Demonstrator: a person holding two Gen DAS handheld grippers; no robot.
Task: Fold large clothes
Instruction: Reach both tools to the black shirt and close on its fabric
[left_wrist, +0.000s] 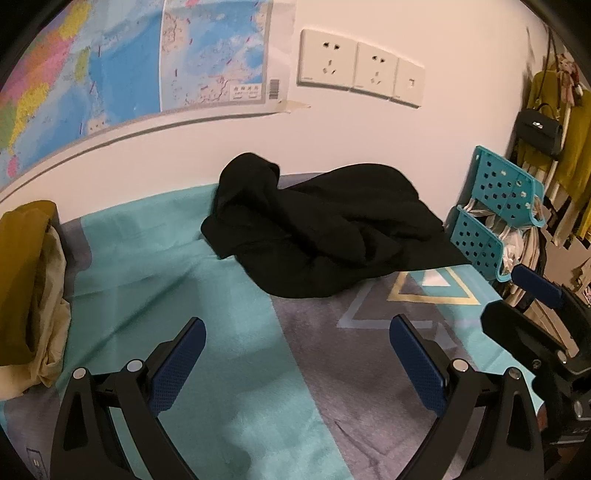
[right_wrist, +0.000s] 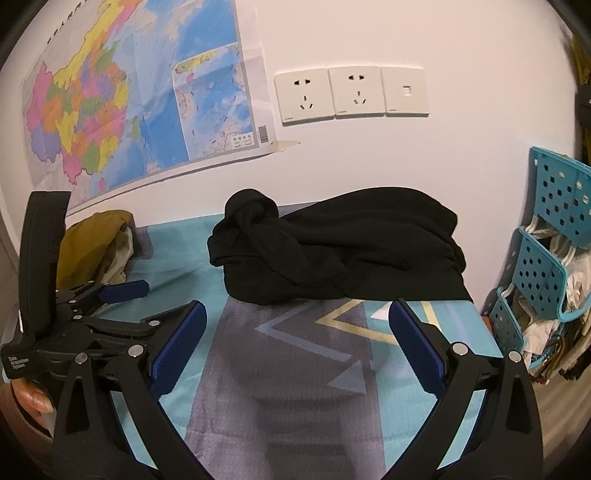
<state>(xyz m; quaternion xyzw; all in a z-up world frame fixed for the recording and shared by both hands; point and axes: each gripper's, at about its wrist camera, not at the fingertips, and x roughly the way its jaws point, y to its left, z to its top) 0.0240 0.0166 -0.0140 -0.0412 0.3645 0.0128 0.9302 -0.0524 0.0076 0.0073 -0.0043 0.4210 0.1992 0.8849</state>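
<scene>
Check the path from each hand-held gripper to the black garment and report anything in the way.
Nothing visible blocks either. The left hand-held gripper and right hand-held gripper both face the crumpled black garment across bare patterned mat. The olive clothes pile lies off to the left.

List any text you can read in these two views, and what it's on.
"Data Acquisition System": white print on the left gripper's black body.
Wall map: title, legend box and barcode too small to read.
Wall sockets: no legible markings.

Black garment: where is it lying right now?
The black garment lies crumpled on the patterned cover by the wall, below the sockets, between the mustard clothes and teal rack.
</scene>
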